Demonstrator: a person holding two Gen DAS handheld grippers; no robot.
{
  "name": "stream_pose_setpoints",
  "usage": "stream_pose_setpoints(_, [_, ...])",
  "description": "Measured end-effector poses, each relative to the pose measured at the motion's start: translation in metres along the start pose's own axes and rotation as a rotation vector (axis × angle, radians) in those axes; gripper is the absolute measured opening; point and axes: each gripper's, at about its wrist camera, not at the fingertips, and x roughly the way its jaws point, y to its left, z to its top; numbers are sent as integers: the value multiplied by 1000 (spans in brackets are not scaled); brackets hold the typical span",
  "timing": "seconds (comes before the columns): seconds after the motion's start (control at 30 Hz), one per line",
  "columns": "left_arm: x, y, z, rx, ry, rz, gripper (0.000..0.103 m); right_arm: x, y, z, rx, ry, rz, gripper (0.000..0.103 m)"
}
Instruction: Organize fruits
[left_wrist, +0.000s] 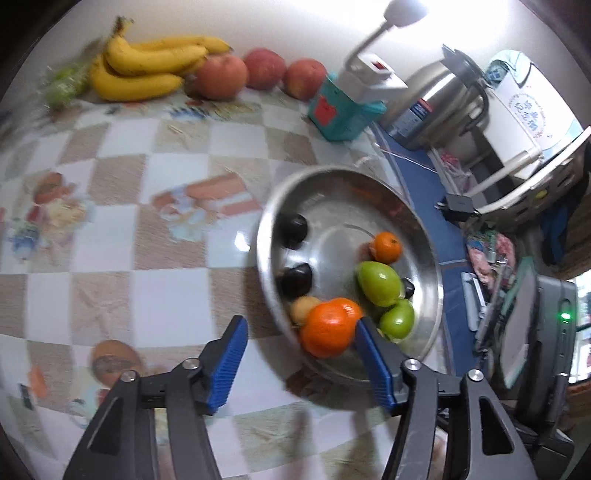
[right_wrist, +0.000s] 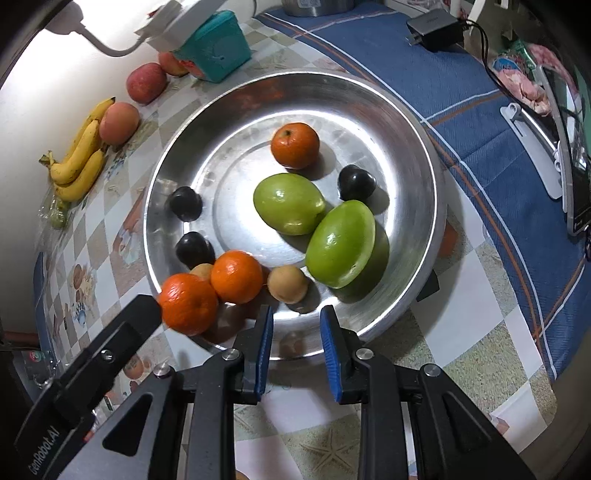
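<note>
Surface: checked tablecloth (left_wrist: 122, 258) with cartoon prints over the table, a blue striped cloth (right_wrist: 424, 70) on its right part, a pale wall behind.
Left gripper (left_wrist: 299, 332): nearest in the left wrist view; blue-padded jaws stand apart, nothing clamped. An orange (left_wrist: 327, 328) sits at the near rim of the pan, just beside the right pad; whether it touches the pad cannot be told.
Right gripper (right_wrist: 297, 325): jaws drawn close together with nothing between them, hovering over the near rim of the pan.
Pan (right_wrist: 413, 140): round steel dish in the middle of the table, holding the sorted fruit.
Near rim of pan: second orange (right_wrist: 236, 277), two small tan fruits (right_wrist: 288, 283) beside it.
Middle of pan: two green mangoes (right_wrist: 288, 204), touching each other.
Left side of pan: two dark plums (right_wrist: 185, 203); a third lies right of the mangoes.
Far part of pan: small orange (right_wrist: 294, 145), alone.
Beyond the pan: teal box (left_wrist: 338, 110) under a white lamp (left_wrist: 369, 70).
Far edge by the wall: three apples (left_wrist: 264, 68) in a row, a bunch of bananas (left_wrist: 147, 68) left of them, something green in clear wrap (left_wrist: 64, 83) farthest left, blurred.
</note>
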Motion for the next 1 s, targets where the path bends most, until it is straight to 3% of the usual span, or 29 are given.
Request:
stream_pose_setpoints(0.13, [-9, 15, -4, 1, -45, 165, 82, -6, 6, -6, -29, -28, 3, 30])
stream_pose_setpoints(0.2, [-9, 24, -6, 5, -63, 279, 92, -8, 9, -9, -53, -40, 3, 44])
stream_pose_setpoints(0.27, [-6, 33, -9, 12, -71, 383, 93, -7, 14, -13, -85, -45, 2, 53])
stream_pose_setpoints(0.33, [-5, 42, -11, 5, -77, 443, 93, -5, 18, -16, -108, -50, 1, 56])
stream_pose_setpoints(0.43, [-5, 55, -14, -13, -81, 504, 93, -3, 24, -19, -141, -69, -10, 73])
stream_pose_setpoints(0.6, [-4, 68, -17, -17, -55, 604, 93, 0, 33, -22, -181, -96, -16, 75])
stream_pose_setpoints(0.63, [-5, 70, -19, -17, -52, 638, 93, 1, 35, -24, -191, -99, -21, 80])
stream_pose_setpoints(0.67, [-8, 71, -21, -20, -54, 654, 93, 1, 38, -25, -199, -103, -20, 89])
stream_pose_setpoints(0.7, [-9, 73, -22, -25, -54, 655, 93, 0, 39, -26, -205, -109, -16, 91])
stream_pose_setpoints(1.0, [-44, 79, -44, -68, -59, 594, 93, -7, 46, -43, -231, -132, 2, 93])
